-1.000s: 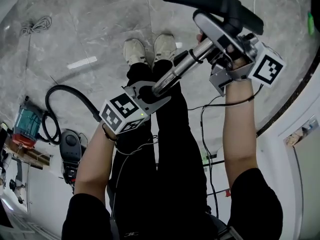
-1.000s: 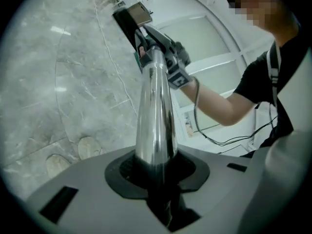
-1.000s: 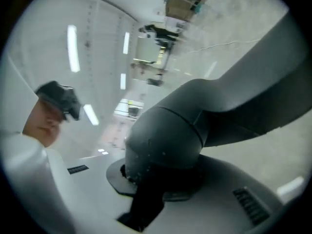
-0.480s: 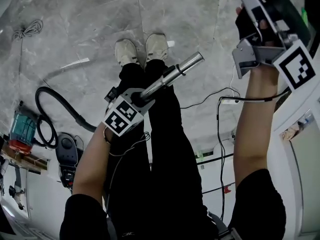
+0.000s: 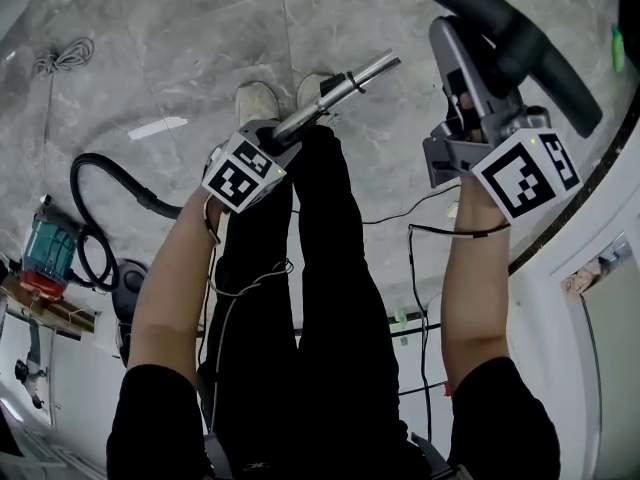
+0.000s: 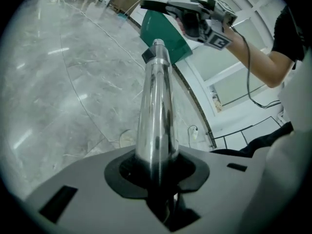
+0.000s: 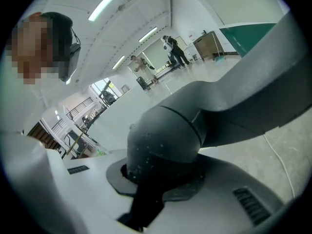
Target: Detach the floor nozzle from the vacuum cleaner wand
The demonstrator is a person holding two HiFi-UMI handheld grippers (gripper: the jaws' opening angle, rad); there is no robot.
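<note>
The chrome vacuum wand (image 5: 335, 91) and the grey and black floor nozzle (image 5: 497, 30) are apart, with a gap between them. My left gripper (image 5: 270, 138) is shut on the wand's lower end, above the person's shoes. In the left gripper view the wand (image 6: 156, 106) runs straight out from between the jaws of the left gripper (image 6: 156, 174). The nozzle (image 6: 168, 6) shows far off at the top. My right gripper (image 5: 465, 133) is shut on the nozzle's neck, at the right. In the right gripper view this neck (image 7: 165, 140) fills the jaws of the right gripper (image 7: 161, 179).
A canister vacuum with a black hose (image 5: 100, 208) lies on the marble floor at the left, beside a teal machine (image 5: 45, 253). A coiled cord (image 5: 60, 56) lies far left. The person's shoes (image 5: 258, 103) and legs are below the wand. A dark curb (image 5: 590, 168) runs along the right.
A second ago the wand sat in the nozzle's neck; the two have come apart. The left gripper sank with the wand, and the right gripper rolled and swung the nozzle off to the right.
</note>
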